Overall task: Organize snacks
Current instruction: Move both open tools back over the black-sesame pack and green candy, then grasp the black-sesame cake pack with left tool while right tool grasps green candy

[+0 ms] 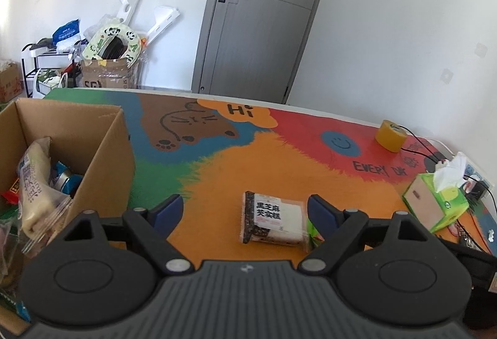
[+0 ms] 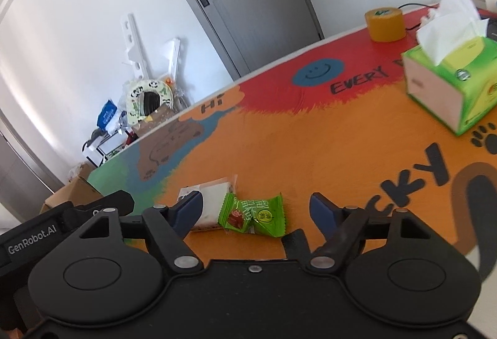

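Sesame cake packet: flat on tabletop, right of cardboard box, awaiting boxing | left gripper jaws spread, straddling it | green candy packet beside it: right gripper jaws apart, gripping nothing

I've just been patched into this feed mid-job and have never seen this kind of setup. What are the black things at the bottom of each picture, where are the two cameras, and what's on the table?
There is no robot arm: a person carries a hand-held claw in each hand, and each claw has a camera looking forward along its two blue-tipped fingers. One picture is from the left claw, the other from the right claw. Both are open and hold nothing. On the colourful table mat lie a white snack pack between the left claw's fingers and a green candy packet between the right claw's. A cardboard box already holding snacks stands at the left; a tissue box and a yellow tape roll are farther off.
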Demonstrator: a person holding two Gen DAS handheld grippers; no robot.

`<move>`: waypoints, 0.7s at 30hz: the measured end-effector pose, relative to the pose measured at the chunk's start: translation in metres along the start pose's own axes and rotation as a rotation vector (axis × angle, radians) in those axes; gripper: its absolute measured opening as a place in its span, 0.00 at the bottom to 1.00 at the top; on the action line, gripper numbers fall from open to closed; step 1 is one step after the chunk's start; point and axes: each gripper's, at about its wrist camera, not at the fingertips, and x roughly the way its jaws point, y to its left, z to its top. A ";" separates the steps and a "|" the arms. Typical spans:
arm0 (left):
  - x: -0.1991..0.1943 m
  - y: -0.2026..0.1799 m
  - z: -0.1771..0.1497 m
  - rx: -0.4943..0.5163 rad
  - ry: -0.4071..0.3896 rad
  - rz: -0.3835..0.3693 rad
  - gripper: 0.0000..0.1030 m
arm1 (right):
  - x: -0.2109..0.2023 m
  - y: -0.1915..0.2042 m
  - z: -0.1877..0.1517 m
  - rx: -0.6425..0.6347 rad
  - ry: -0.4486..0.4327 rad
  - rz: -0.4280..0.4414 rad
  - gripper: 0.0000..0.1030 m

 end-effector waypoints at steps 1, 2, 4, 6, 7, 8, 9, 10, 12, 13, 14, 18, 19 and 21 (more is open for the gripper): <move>0.004 0.001 0.000 -0.002 0.005 0.006 0.83 | 0.004 0.001 0.000 -0.001 0.005 -0.001 0.73; 0.006 0.001 0.000 -0.002 0.010 0.011 0.83 | 0.009 0.002 0.000 -0.003 0.011 -0.004 0.73; 0.011 0.002 0.000 -0.008 0.020 0.016 0.83 | 0.016 0.003 0.000 -0.008 0.021 -0.009 0.73; 0.015 0.003 0.001 -0.011 0.023 0.017 0.83 | 0.023 0.004 0.001 -0.014 0.030 -0.014 0.72; 0.016 0.004 0.002 -0.011 0.023 0.018 0.83 | 0.026 0.005 0.001 -0.017 0.034 -0.016 0.71; 0.017 0.005 0.002 -0.013 0.024 0.020 0.83 | 0.030 0.006 0.000 -0.021 0.040 -0.016 0.70; 0.019 0.005 0.003 -0.018 0.026 0.022 0.83 | 0.033 0.007 0.000 -0.023 0.045 -0.016 0.69; 0.020 0.005 0.003 -0.021 0.028 0.023 0.83 | 0.035 0.008 0.000 -0.026 0.049 -0.016 0.66; 0.024 0.005 0.004 -0.023 0.031 0.026 0.83 | 0.041 0.010 0.000 -0.037 0.064 -0.019 0.62; 0.025 0.005 0.004 -0.023 0.032 0.027 0.83 | 0.043 0.012 -0.001 -0.046 0.072 -0.019 0.59; 0.027 0.005 0.005 -0.025 0.034 0.028 0.83 | 0.045 0.012 -0.003 -0.052 0.079 -0.020 0.57; 0.032 0.002 0.004 -0.024 0.041 0.033 0.83 | 0.044 0.007 -0.004 -0.044 0.062 0.001 0.51; 0.034 0.001 0.004 -0.022 0.043 0.034 0.83 | 0.042 0.006 -0.004 -0.046 0.059 -0.001 0.44; 0.035 -0.002 0.002 -0.016 0.048 0.033 0.83 | 0.039 0.002 -0.003 -0.041 0.059 0.014 0.35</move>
